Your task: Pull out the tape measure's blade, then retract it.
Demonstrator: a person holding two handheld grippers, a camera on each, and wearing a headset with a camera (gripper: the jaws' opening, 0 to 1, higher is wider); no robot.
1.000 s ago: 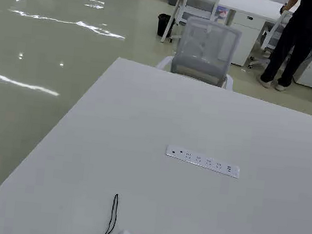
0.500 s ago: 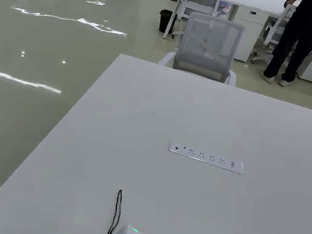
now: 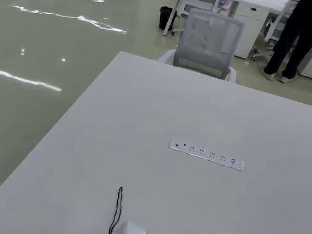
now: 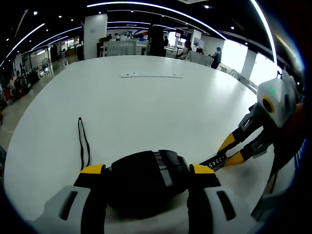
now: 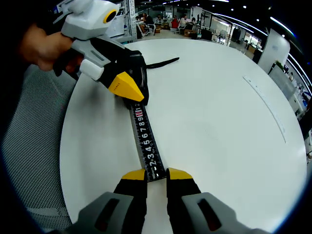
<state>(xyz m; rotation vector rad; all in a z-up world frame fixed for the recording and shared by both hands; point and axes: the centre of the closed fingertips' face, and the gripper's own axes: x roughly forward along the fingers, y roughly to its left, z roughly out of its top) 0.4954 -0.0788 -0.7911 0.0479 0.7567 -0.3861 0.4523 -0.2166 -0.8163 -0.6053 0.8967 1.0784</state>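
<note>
- At the near edge of the table (image 3: 145, 110), the left gripper (image 4: 148, 170) has its jaws clamped on the tape measure (image 4: 146, 184), squeezing the black case from both sides. The case is on or just above the tabletop; I can't tell which.
- Right gripper (image 5: 156, 174): jaws pinched together on the tip of the blade (image 5: 145, 136).
- What changed, head view: the right gripper's white top with a green light now pokes in at the bottom right, apart from the left one's top. Half a second ago only a sliver of it showed, and a second ago none.
- The camera barely shifted between those pictures, so I read that as the hands spreading, not just the head tipping.
- Blade: a short stretch is out of the case, digits up, running straight from the case to the right jaws, low along the table.
- The black cord (image 3: 115, 210) trails off the case across the table, slack and clear of the blade.
- The power strip (image 3: 206, 154) sits further up the table, well apart from the work. A chair (image 3: 207, 42) stands at the far edge.
- For the task: pull-out looks under way but early, given how little blade shows. Most of the draw and the whole retract are left.
- Risk, my guess: if the tip slips out of the right jaws, the blade snaps back into the case.
</note>
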